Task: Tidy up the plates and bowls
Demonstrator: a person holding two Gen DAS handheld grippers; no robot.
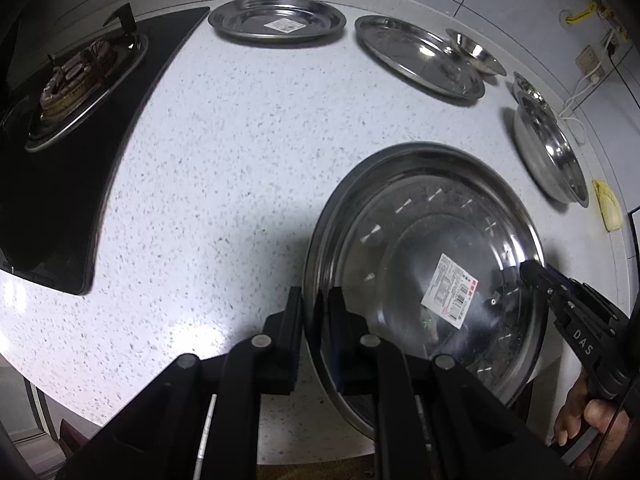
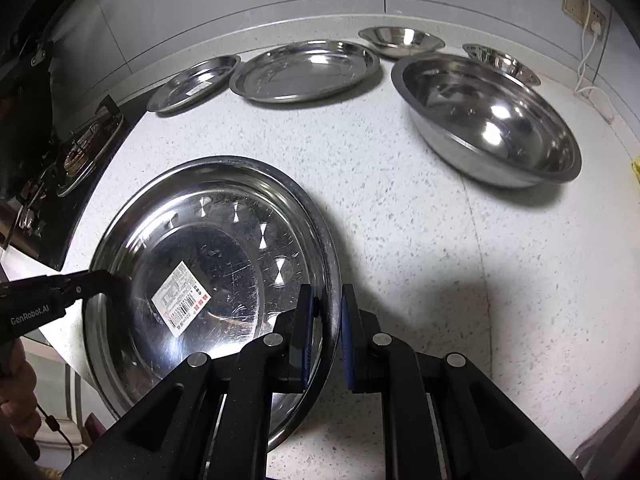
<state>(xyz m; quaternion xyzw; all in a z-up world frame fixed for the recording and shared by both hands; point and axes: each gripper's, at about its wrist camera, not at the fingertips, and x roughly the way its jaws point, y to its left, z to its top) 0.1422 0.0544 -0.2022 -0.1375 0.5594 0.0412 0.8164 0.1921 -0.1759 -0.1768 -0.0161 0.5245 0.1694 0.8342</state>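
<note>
Steel platter: a large stainless plate (image 2: 208, 276) with a white barcode sticker (image 2: 182, 300) on its floor lies on the speckled white countertop (image 2: 420, 260), at the near edge; it is the landmark for all that follows.
Left gripper pose: the left gripper (image 1: 316, 312) comes in low from the near side, and in the right wrist view it enters from the platter's left (image 2: 102, 280), with part of a hand behind it.
Left gripper state: clenched on the platter's left rim, one finger outside the rim and one inside.
Right gripper pose: the right gripper (image 2: 327, 320) reaches in from the near side at the platter's right rim; in the left wrist view its tip (image 1: 532, 270) sits on that rim.
Right gripper state: clamped on the platter's right rim, which passes between its blue-padded fingers (image 2: 307, 320).
Beyond the platter: two flat steel plates, a smaller plate (image 2: 194, 82) and a wider plate (image 2: 304, 70), lie side by side by the wall.
Right of the platter: a deep steel bowl (image 2: 488, 120), well apart, with two small bowls (image 2: 400, 40) behind it.
Left of the platter: a black stove (image 1: 52, 152) with a burner.
Hard to tell: whether the platter is lifted or resting; its near rim is hidden by the grippers' bodies, and a yellow object (image 1: 608, 204) at the far right is unclear.
</note>
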